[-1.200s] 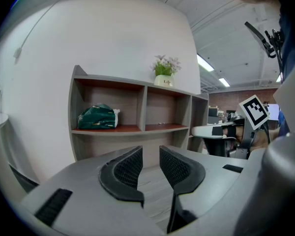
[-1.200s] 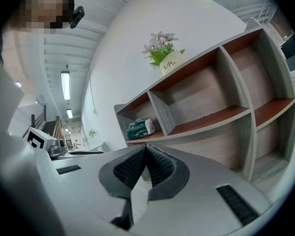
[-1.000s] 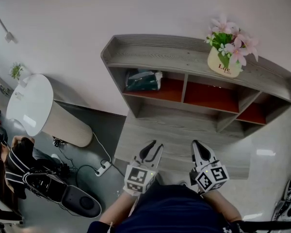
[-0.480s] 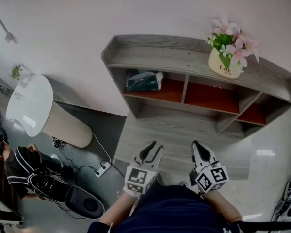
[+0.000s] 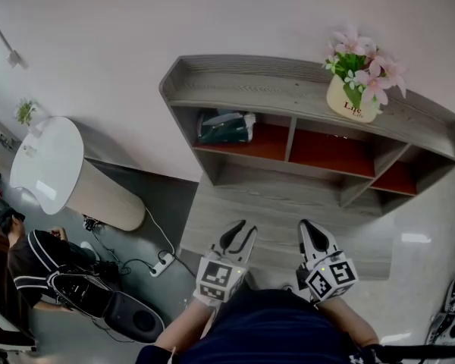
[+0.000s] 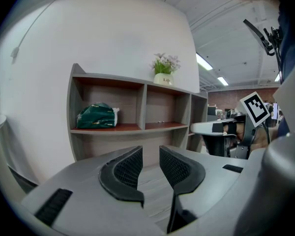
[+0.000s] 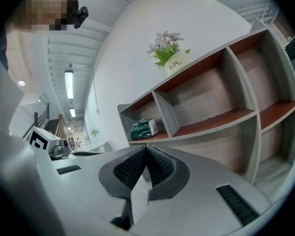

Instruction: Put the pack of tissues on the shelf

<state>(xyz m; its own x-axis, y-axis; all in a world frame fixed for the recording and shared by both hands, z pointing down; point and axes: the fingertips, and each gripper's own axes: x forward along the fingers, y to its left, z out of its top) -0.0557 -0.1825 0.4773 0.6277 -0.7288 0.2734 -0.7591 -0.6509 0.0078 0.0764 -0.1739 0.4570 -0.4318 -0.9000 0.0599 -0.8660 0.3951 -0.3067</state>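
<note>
The green pack of tissues (image 5: 224, 126) lies in the left compartment of the grey wooden shelf (image 5: 288, 89), on its red-brown board. It also shows as the tissue pack (image 6: 96, 116) in the left gripper view and as the tissue pack (image 7: 143, 129) in the right gripper view. Both grippers are held low and near, over the grey ledge (image 5: 280, 207) in front of the shelf, well short of the pack. My left gripper (image 5: 239, 232) (image 6: 150, 152) is shut and empty. My right gripper (image 5: 311, 230) (image 7: 146, 150) is shut too, its pads meeting with nothing between them.
A pot of pink flowers (image 5: 352, 97) stands on the shelf top at the right. The middle and right compartments hold nothing. On the floor at left are a round white table (image 5: 49, 161), a crouching person (image 5: 34, 256), a power strip (image 5: 161, 264) and a black base (image 5: 129, 317).
Both grippers and the tissue pack stay where they were. Only the person on the floor at the left has shifted position.
</note>
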